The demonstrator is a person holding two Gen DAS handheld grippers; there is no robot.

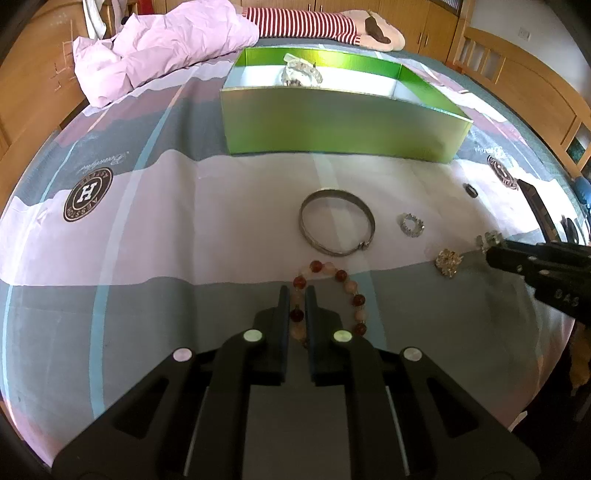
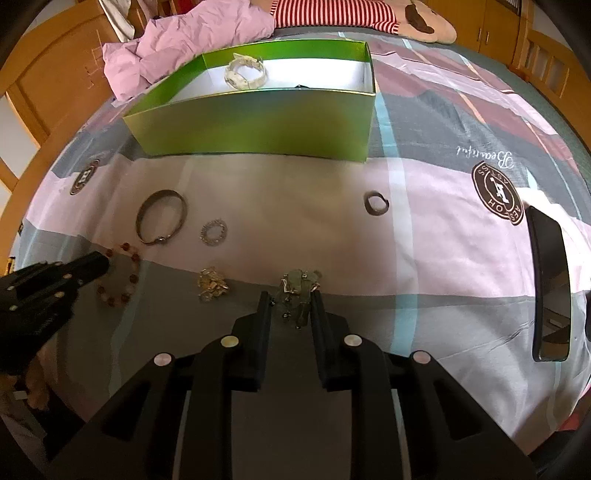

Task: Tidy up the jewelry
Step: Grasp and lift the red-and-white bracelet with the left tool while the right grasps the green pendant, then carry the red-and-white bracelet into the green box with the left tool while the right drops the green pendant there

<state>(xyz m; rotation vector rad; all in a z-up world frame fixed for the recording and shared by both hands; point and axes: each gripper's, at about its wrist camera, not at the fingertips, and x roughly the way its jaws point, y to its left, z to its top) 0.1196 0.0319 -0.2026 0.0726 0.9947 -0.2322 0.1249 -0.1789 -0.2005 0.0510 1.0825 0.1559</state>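
A green box [image 1: 332, 125] [image 2: 258, 122] stands on the bed with a pale bracelet [image 1: 301, 72] [image 2: 245, 72] inside. My left gripper [image 1: 297, 295] is shut on the red and pink bead bracelet's [image 1: 341, 295] [image 2: 125, 280] near strand. My right gripper [image 2: 290, 301] [image 1: 493, 254] has its jaws partly open around a greenish stone bracelet [image 2: 299, 291] [image 1: 487, 238]; I cannot tell if the pads touch it. A metal bangle [image 1: 338, 221] [image 2: 160, 216], a sparkly ring [image 1: 410, 225] [image 2: 214, 232], a gold piece [image 1: 448, 262] [image 2: 212, 284] and a dark ring [image 1: 471, 190] [image 2: 376, 203] lie on the sheet.
A black phone [image 2: 550, 284] lies at the right on the bed. A pink quilt [image 1: 166, 44] and a striped plush toy [image 1: 325, 22] lie behind the box. Wooden bed rails [image 1: 524, 85] run along both sides.
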